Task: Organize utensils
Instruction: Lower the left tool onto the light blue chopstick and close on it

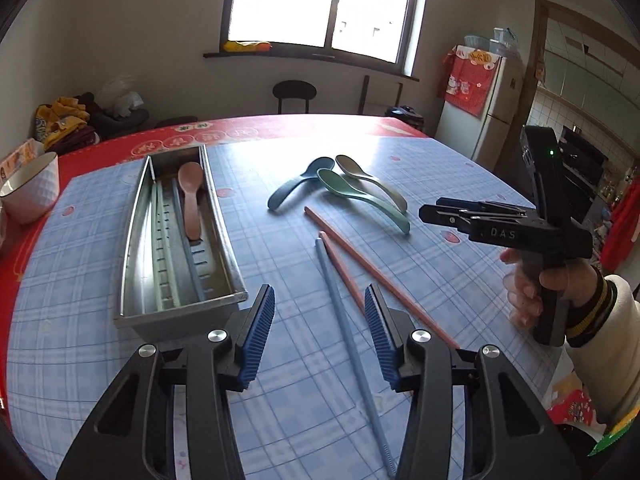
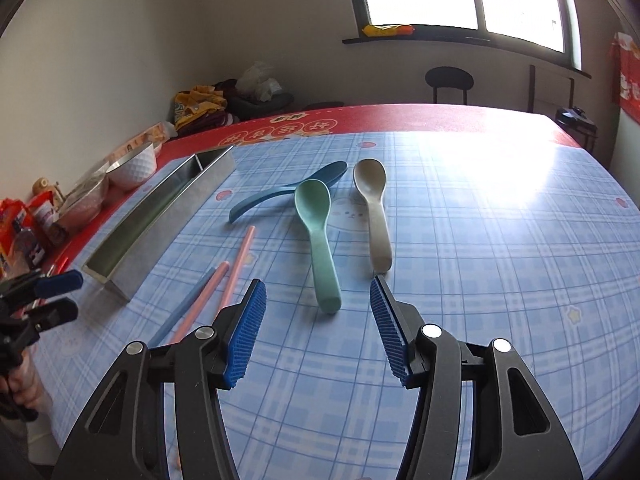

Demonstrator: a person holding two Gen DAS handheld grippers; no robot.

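The left gripper (image 1: 320,300) hangs partly open with nothing between its pads, above the blue chopstick (image 1: 344,320). The two pink chopsticks (image 1: 360,264) lie just beside it. The metal tray (image 1: 132,240) sits at ten o'clock, already holding a pink spoon (image 1: 191,200) and some chopsticks.

The right gripper (image 2: 318,300) is also partly open and empty, its fingers flanking the handle end of the green spoon (image 2: 318,236). The beige spoon (image 2: 374,208) lies at one o'clock and the dark blue spoon (image 2: 288,192) at eleven.

I'd judge this the pick-up stage: each gripper must drop and close on its utensil, then carry it to the tray.
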